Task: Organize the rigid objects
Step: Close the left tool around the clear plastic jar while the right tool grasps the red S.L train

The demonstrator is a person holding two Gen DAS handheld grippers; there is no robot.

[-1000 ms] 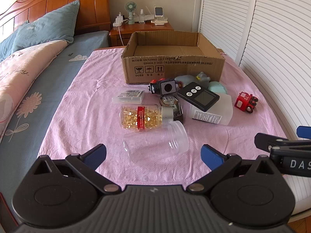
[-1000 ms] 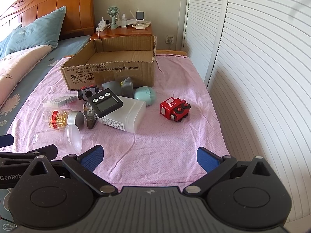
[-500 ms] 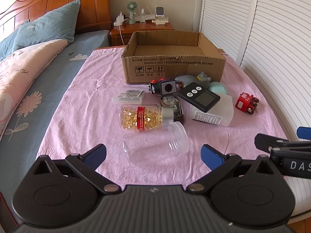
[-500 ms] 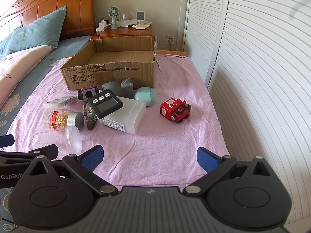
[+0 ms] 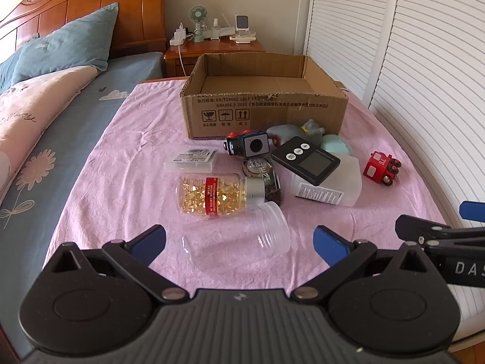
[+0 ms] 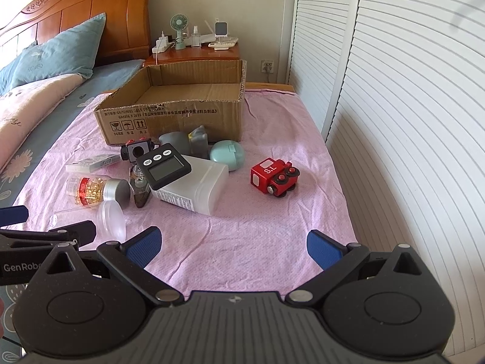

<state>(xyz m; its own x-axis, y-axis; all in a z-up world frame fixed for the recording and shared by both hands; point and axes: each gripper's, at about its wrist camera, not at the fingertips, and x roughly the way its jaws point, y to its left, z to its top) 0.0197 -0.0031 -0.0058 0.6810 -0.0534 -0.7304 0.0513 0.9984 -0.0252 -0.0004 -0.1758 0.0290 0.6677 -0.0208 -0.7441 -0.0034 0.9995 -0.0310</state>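
Note:
An open cardboard box (image 5: 263,103) (image 6: 175,112) stands on a pink cloth. In front of it lie a clear plastic jar (image 5: 239,238), a capsule bottle (image 5: 218,194), a black timer (image 5: 304,159) on a white container (image 5: 330,182), a red toy train (image 5: 380,168) (image 6: 274,176), a small flat case (image 5: 192,159), a toy camera (image 5: 247,145) and a mint egg-shaped case (image 6: 227,154). My left gripper (image 5: 239,242) is open and empty, just short of the clear jar. My right gripper (image 6: 232,245) is open and empty, near the cloth's front edge.
The cloth covers a bed with blue pillows (image 5: 60,48) and a wooden headboard (image 5: 75,9) at left. A nightstand (image 5: 212,45) with a fan and small devices stands behind the box. White louvred doors (image 6: 394,91) run along the right.
Both grippers have barely moved; the views shifted very slightly. Nothing was taken hold of or let go.

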